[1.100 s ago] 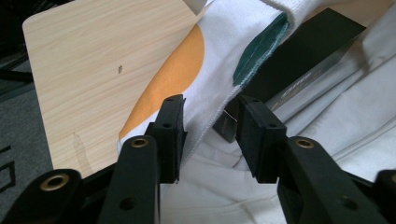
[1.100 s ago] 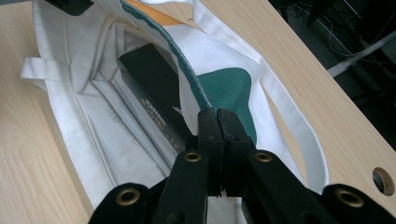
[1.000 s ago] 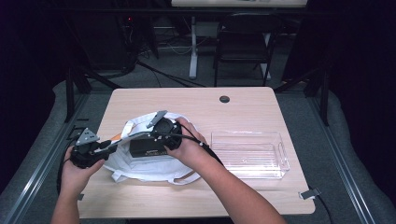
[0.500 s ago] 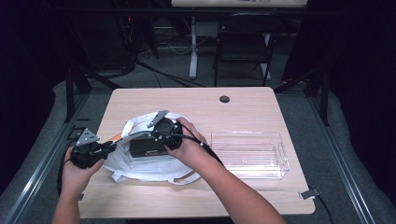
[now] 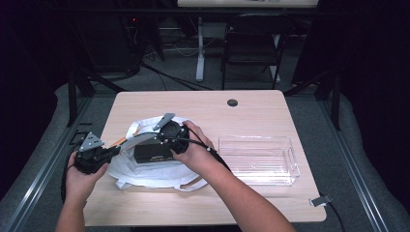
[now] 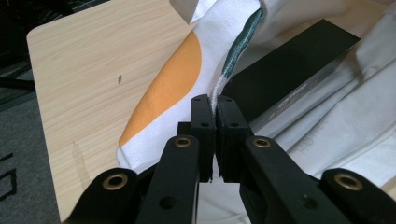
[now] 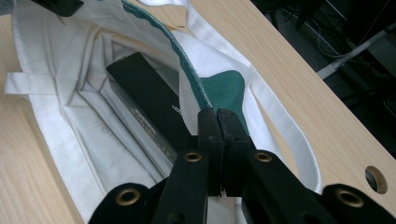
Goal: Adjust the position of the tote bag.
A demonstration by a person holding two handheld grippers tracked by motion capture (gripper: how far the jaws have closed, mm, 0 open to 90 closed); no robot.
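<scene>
Both grippers, left (image 6: 212,105) and right (image 7: 218,116), pinch the cloth bag's (image 5: 145,169) rim; the left has just clamped. Slipping cloth could close it over the black box (image 5: 152,153).

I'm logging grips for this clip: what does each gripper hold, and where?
Both hold the white bag by its open rim: left gripper and right gripper on opposite edges.

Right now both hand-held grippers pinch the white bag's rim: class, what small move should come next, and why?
Probably draw the two rims gently apart. The left hand-held gripper and right hand-held gripper are each shut on the white bag, and the black box lies in its mouth. Widening the opening would let the box settle deeper.
</scene>
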